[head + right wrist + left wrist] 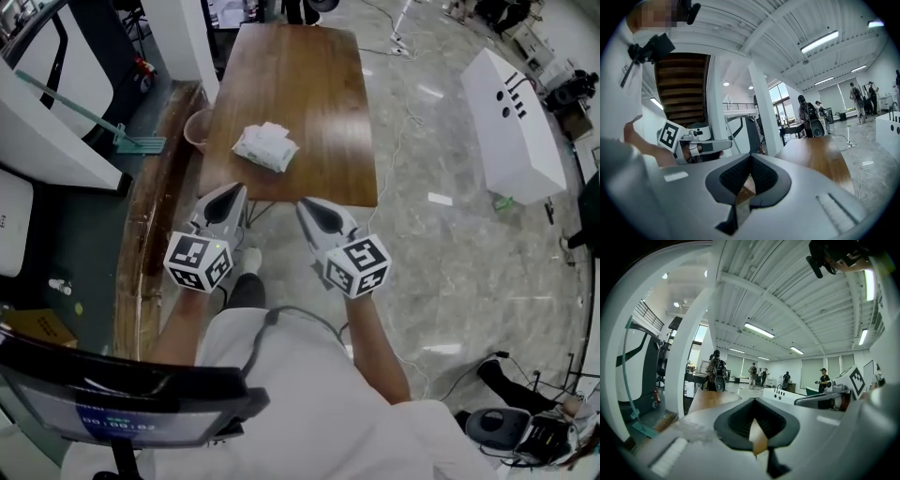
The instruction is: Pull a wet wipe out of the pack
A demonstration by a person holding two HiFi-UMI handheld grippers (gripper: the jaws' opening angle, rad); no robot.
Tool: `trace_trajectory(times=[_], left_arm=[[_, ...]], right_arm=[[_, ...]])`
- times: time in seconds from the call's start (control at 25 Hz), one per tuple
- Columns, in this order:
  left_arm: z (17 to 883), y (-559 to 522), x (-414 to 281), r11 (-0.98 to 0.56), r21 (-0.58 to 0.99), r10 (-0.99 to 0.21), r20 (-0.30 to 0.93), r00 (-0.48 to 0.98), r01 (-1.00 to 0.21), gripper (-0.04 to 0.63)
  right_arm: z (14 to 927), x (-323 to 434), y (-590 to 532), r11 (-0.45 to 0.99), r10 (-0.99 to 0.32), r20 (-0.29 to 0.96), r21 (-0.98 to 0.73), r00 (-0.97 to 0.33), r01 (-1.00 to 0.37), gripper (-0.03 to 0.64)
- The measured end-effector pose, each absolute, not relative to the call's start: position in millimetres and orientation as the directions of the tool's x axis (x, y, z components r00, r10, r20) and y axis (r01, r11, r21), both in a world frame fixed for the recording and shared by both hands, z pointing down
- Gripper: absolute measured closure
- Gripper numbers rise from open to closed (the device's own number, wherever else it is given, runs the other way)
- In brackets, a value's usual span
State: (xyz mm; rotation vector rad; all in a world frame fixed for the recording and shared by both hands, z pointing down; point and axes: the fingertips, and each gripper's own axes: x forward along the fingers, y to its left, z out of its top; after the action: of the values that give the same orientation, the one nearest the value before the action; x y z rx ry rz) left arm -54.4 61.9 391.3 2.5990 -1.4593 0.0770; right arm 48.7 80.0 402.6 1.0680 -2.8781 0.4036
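Note:
A white wet wipe pack [265,147] lies crumpled on the brown wooden table [309,84], near its front left part. Both grippers hang in front of the table's near edge, short of the pack and apart from it. My left gripper [232,192] points toward the table with its jaws together and nothing between them. To its right, my right gripper [307,204] is shut too and empty. In the left gripper view the dark pads [740,420] meet over the table top [710,399]. The right gripper view shows its pads [761,180] closed, with the table [820,150] ahead.
A pink bucket [197,128] and a teal-headed mop [131,142] stand left of the table. On the tiled floor to the right lies a long white box [516,122], with cables [403,141] between it and the table. Several people [715,371] stand far off.

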Motion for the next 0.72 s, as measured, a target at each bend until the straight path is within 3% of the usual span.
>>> trace_trajectory(times=[0.72], left_arm=[[417.4,-143.6,-102.0,-0.731,0.111,-0.644,0.21,0.735,-0.673,0.589]], right_arm=[[430.0,-19.5,-121.7,0.582,-0.751,0.206,-0.244,-0.628,-0.776,0.609]])
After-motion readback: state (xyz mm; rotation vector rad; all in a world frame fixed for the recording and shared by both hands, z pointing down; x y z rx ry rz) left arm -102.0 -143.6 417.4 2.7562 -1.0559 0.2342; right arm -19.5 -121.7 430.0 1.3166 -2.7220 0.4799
